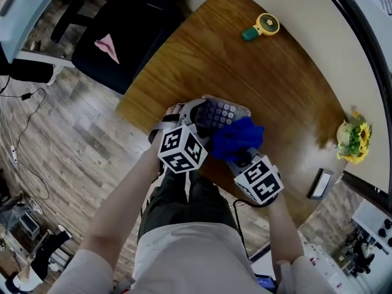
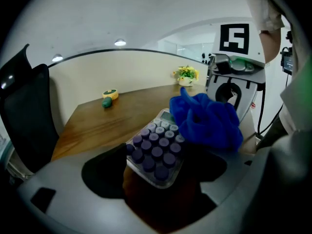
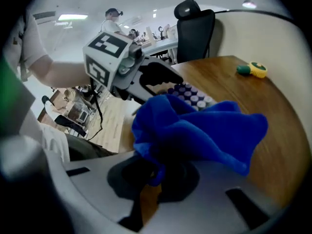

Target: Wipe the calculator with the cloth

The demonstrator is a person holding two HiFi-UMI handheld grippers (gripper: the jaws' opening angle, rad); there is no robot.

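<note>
Left tongs [image 2: 156, 174] clamp the calculator [image 2: 157, 150] at the near edge of the counter [image 1: 245, 78]; right tongs [image 3: 158, 172] pinch the blue cloth [image 3: 204, 130] over its display end. Press lightly, sweep across the keys, left grip steady.

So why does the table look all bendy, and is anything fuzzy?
Head view: the wide lens bends the edge of the wooden table into a curve. Left gripper view: dark rounded corners, and the calculator is dim. Right gripper view: the blue cloth is close and soft.

Grey, the left tool [image 2: 156, 167] and right tool [image 3: 156, 175] bear black-and-white marker cubes [image 1: 182, 147] — white shirt [image 1: 184, 256].
</note>
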